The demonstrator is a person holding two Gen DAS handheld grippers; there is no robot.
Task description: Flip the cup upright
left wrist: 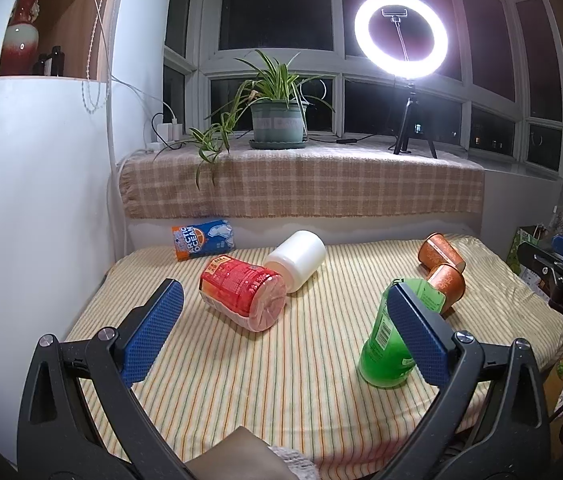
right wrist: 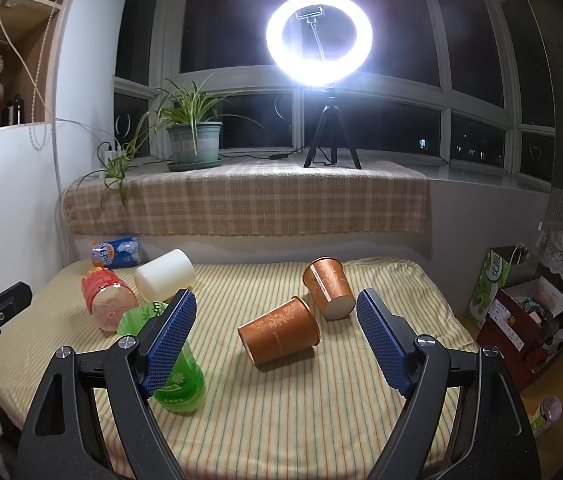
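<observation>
Two orange paper cups lie on their sides on the striped bed. The nearer paper cup (right wrist: 279,330) lies just ahead of the right hand-held gripper (right wrist: 276,338), long axis crosswise, rim rightward. Both right and left hand-held gripper (left wrist: 281,326) gape, empty; right is nearer.

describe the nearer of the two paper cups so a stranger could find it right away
Start at the ring light on the windowsill, then drop to the striped table below it. Two orange-brown paper cups lie tipped there; the nearer paper cup lies between the open right gripper fingers. Unlike the farther paper cup, its closed base points left.
</observation>
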